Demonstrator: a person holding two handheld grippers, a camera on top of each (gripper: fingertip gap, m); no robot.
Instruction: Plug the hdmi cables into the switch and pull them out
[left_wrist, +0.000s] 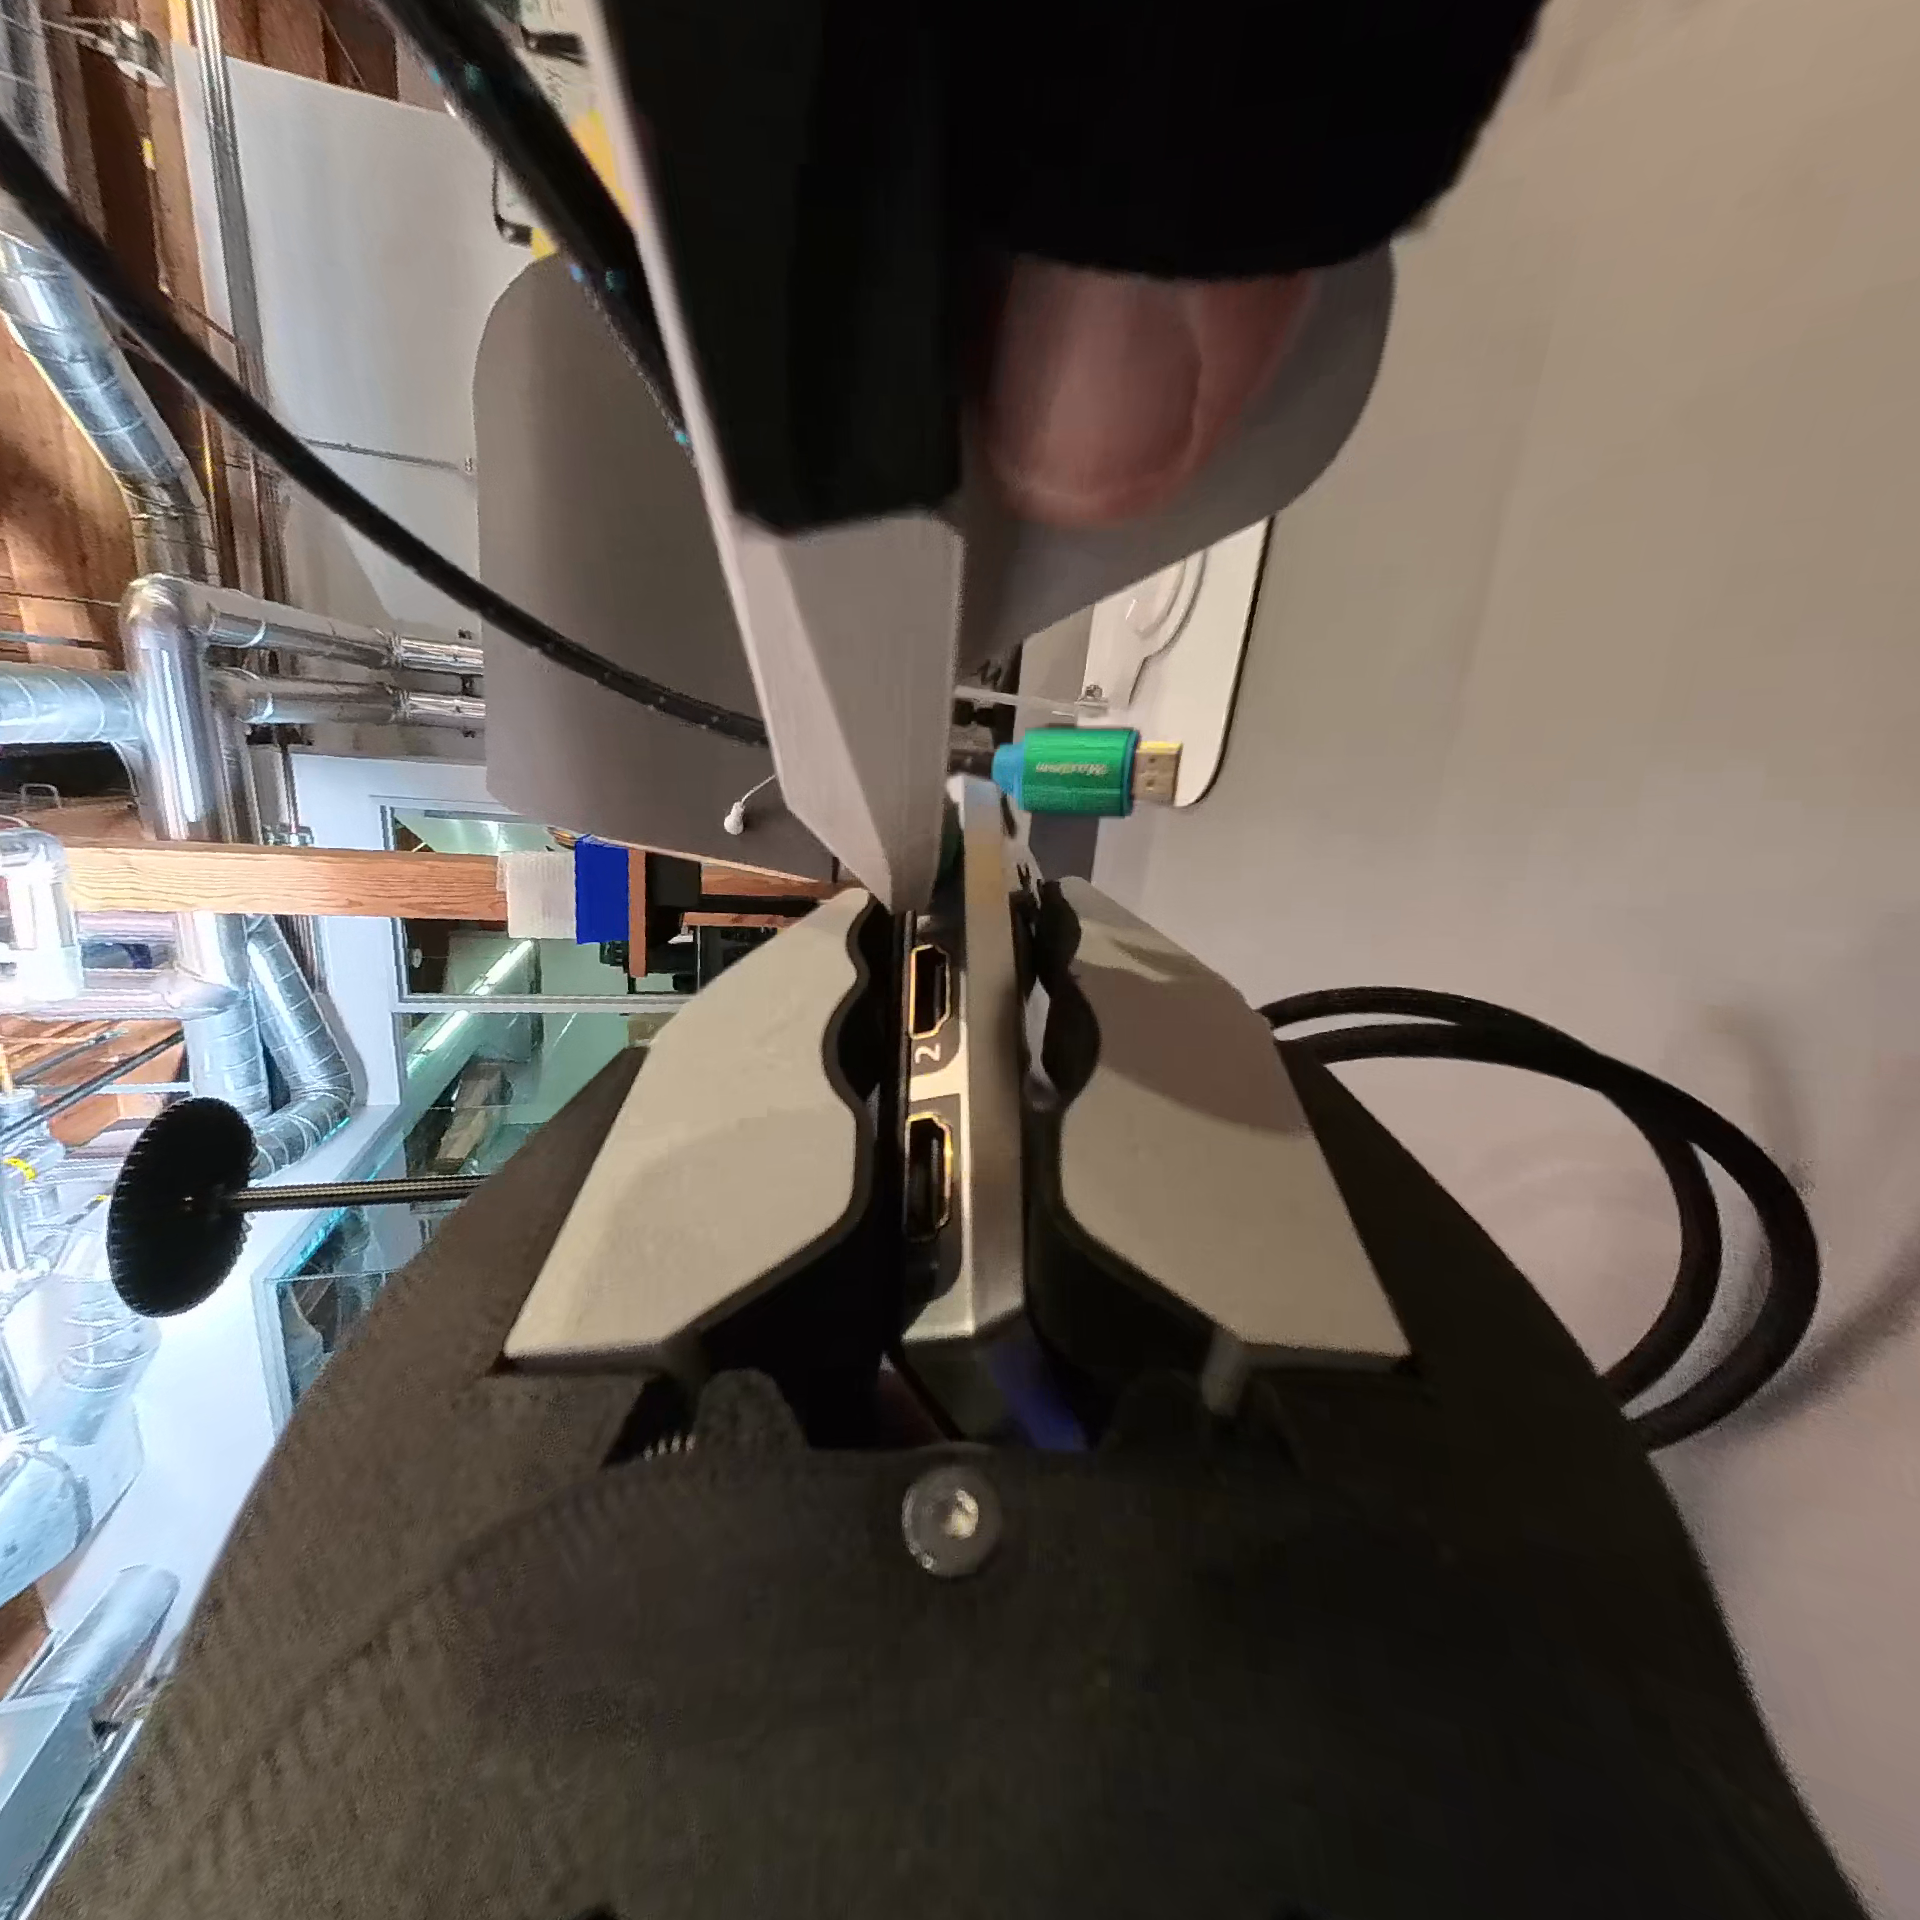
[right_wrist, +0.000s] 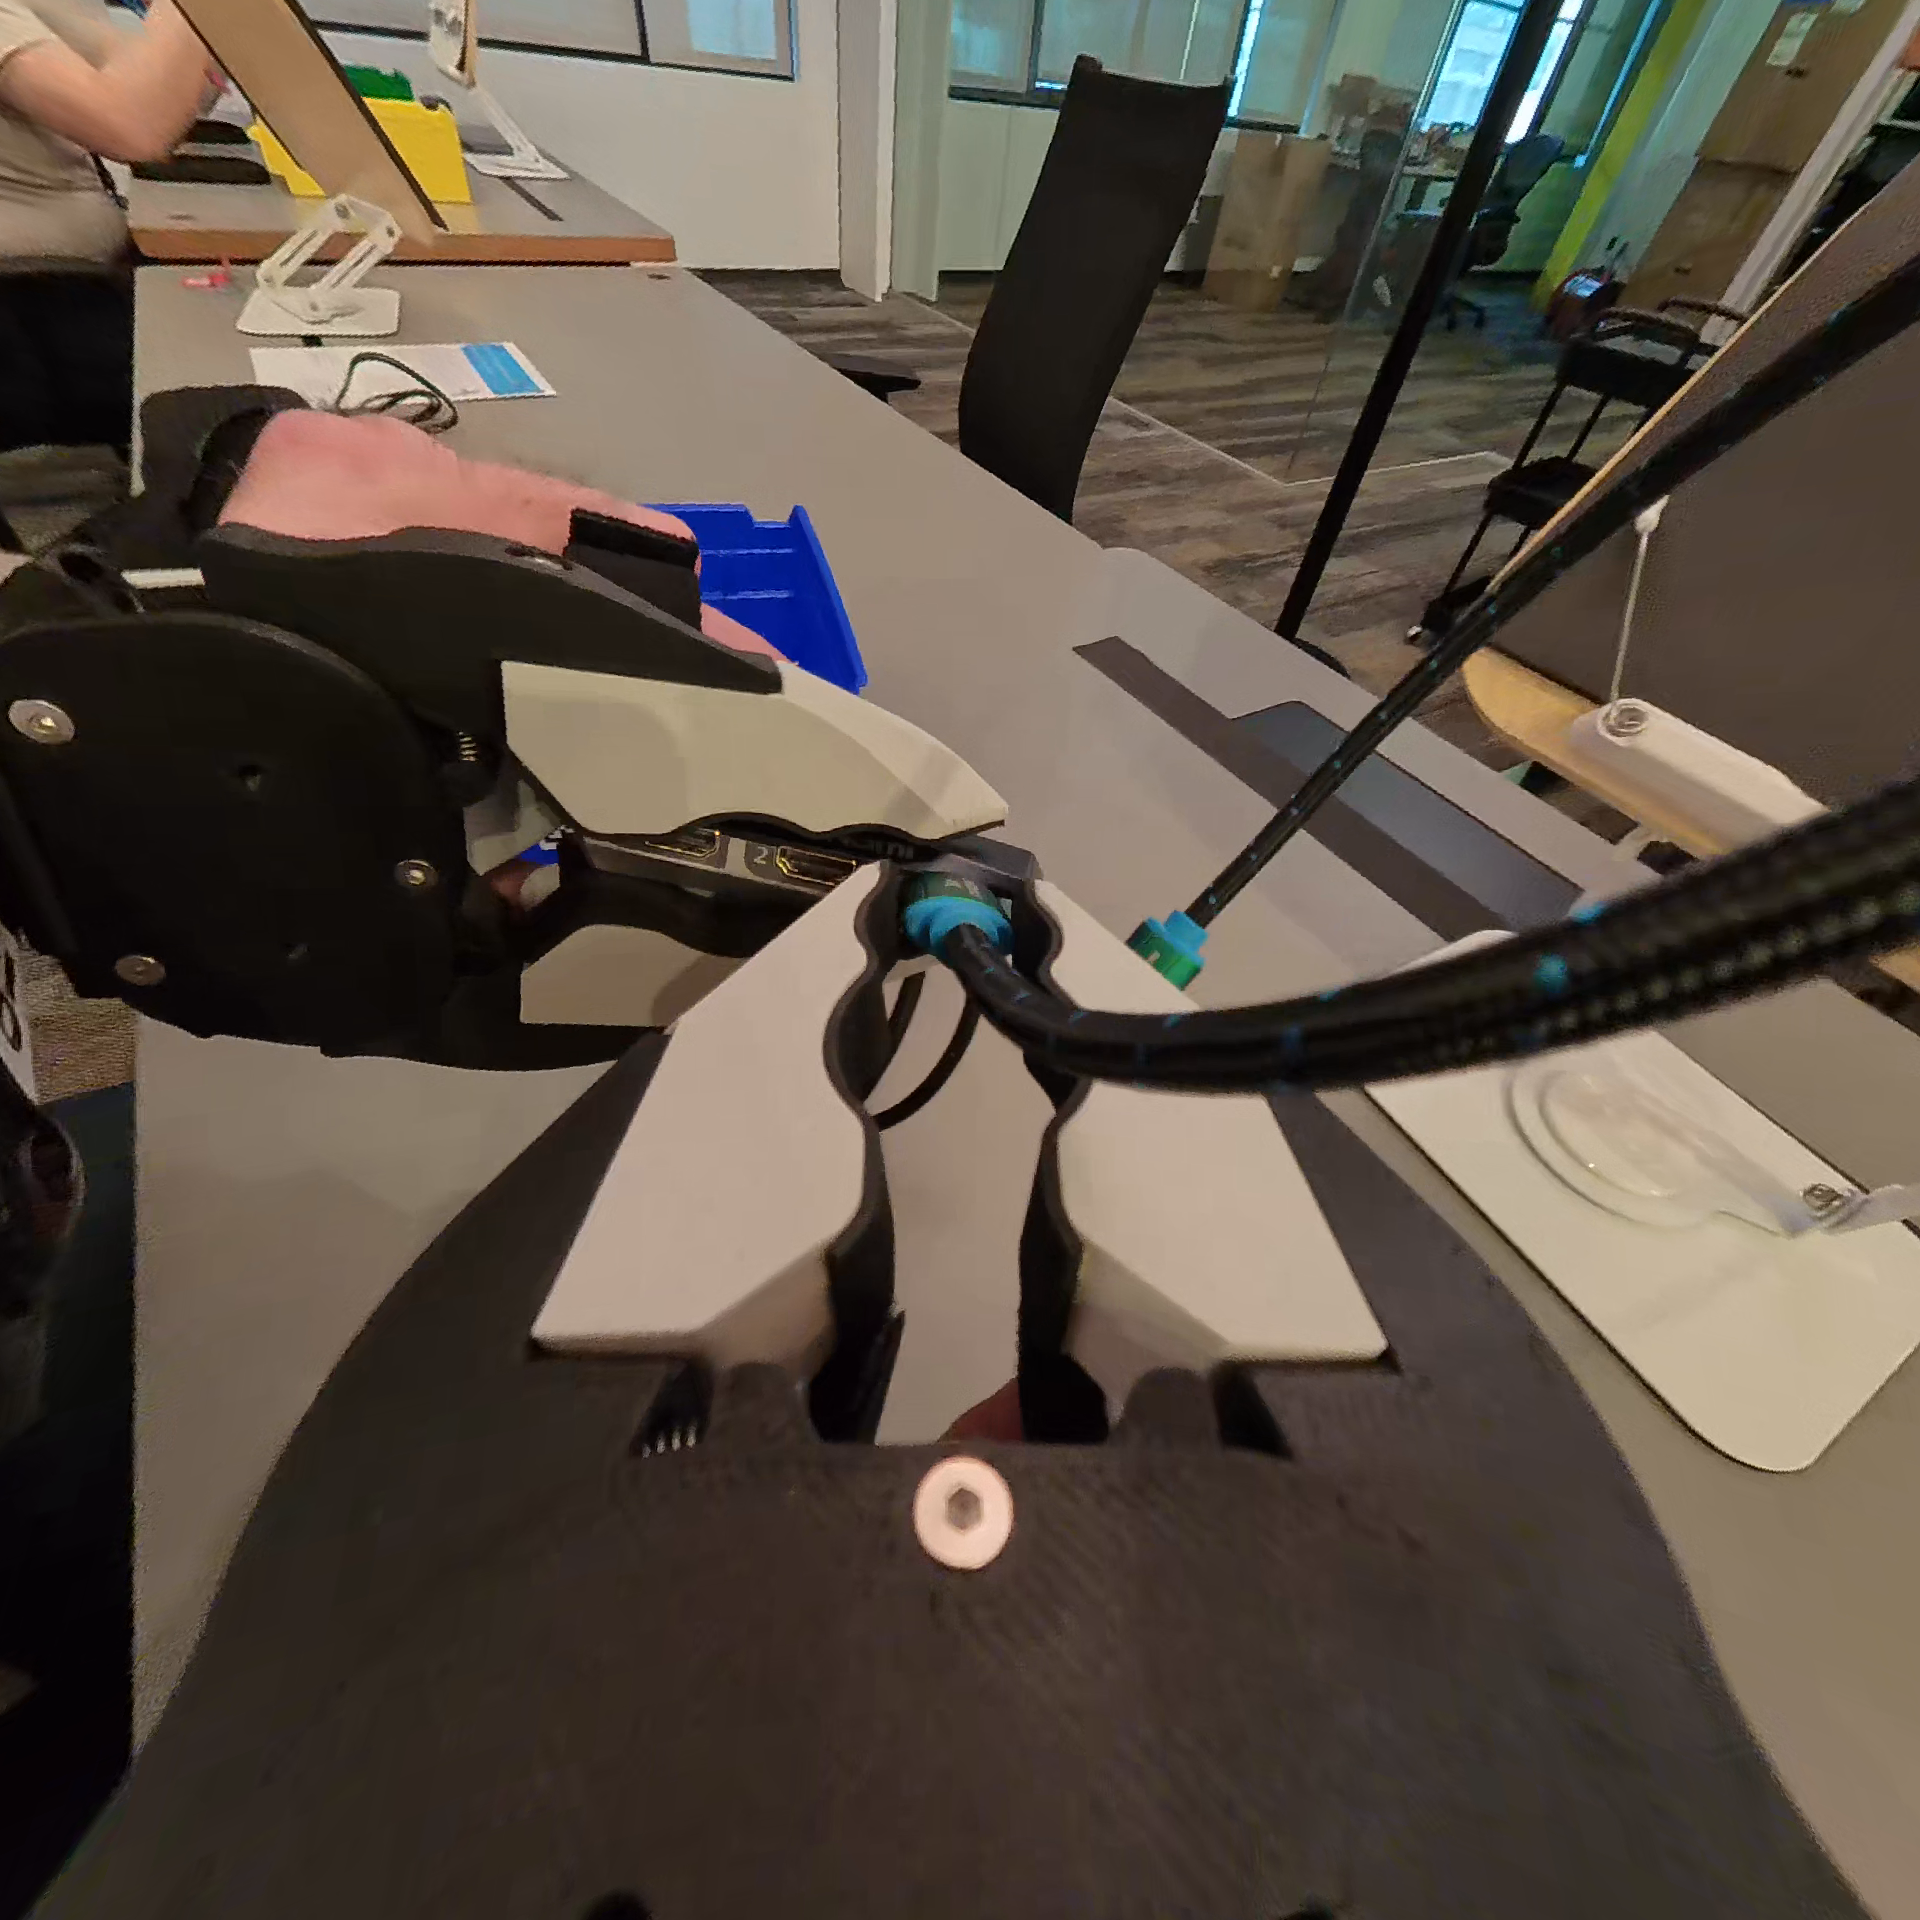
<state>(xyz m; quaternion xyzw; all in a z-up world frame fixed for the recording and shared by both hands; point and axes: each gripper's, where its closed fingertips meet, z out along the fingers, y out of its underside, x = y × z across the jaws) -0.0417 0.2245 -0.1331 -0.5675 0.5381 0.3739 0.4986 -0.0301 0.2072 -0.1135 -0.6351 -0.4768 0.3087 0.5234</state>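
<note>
My left gripper (left_wrist: 956, 914) is shut on the HDMI switch (left_wrist: 987, 1143), a slim grey box with two empty ports facing the camera. In the right wrist view the switch (right_wrist: 727, 854) sits under the left gripper's upper finger (right_wrist: 779, 748). My right gripper (right_wrist: 951, 899) is shut on a green and blue HDMI plug (right_wrist: 951, 902) on a black braided cable (right_wrist: 1455, 1008), with the plug's nose at the switch's end port. How deep it sits is hidden. A second green plug (left_wrist: 1081, 769) hangs free beside them and also shows in the right wrist view (right_wrist: 1169, 940).
The grey table (right_wrist: 623, 468) carries a blue bin (right_wrist: 779, 592) behind the left gripper and a white stand base (right_wrist: 1662, 1278) at right. A black cable coil (left_wrist: 1662, 1195) lies near the switch. A black chair (right_wrist: 1081, 281) and a person (right_wrist: 52, 156) are farther off. Less than 4 cm separates the two grippers' tips.
</note>
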